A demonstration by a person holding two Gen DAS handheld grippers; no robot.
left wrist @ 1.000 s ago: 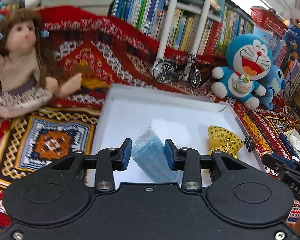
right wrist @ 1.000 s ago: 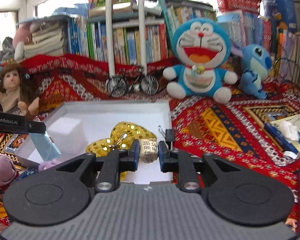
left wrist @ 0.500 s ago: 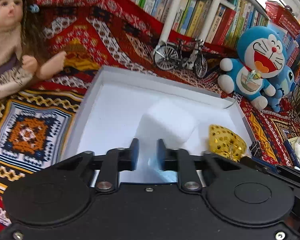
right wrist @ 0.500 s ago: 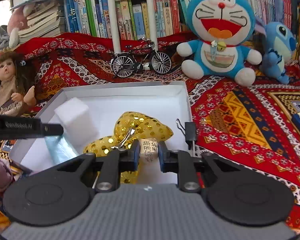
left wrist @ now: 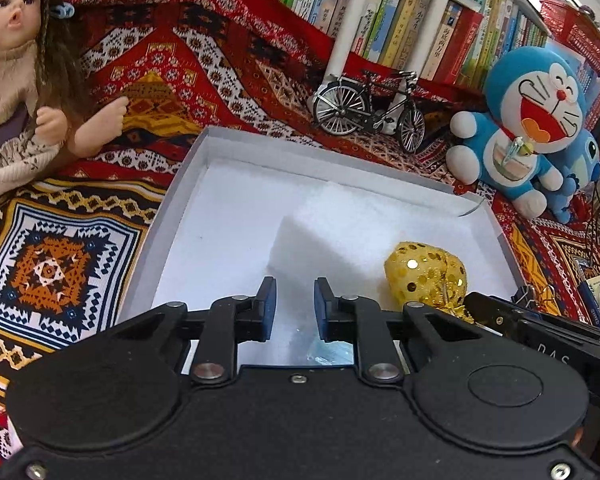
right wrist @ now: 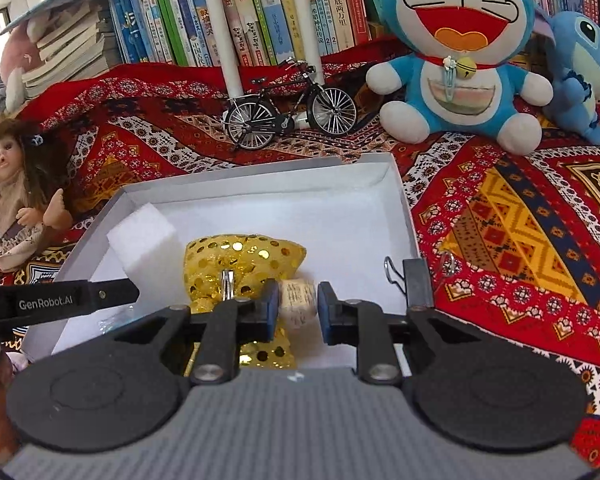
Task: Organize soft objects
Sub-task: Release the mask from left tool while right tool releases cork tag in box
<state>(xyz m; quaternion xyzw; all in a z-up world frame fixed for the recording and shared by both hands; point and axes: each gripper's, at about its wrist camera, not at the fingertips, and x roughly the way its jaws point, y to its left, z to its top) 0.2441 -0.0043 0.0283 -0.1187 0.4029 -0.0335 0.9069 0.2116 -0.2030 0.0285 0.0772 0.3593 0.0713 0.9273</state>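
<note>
Foam block (left wrist: 340, 232) sits in the white box (right wrist: 400, 200); my left hand-held gripper (left wrist: 294, 309) hides a bluish packet (left wrist: 324, 350), its jaws apart. My right hand-held gripper (right wrist: 298, 307) gapes around a tag (right wrist: 298, 300).

A blue mesh item that was framed between the spread fingers of the left gripper (left wrist: 294, 308) a second ago is now seen only as a bluish, shiny patch low between narrowed jaws, at the near edge of the white box (left wrist: 180, 184). A white foam block (left wrist: 320, 232), unseen from the left wrist a second ago, is now shown inside the box beside the gold sequined pouch (left wrist: 426, 276). The box is viewed from closer and higher by both cameras, and the pouch and the small printed roll (right wrist: 298, 300) between the right gripper (right wrist: 298, 312) fingers are shown larger than before
</note>
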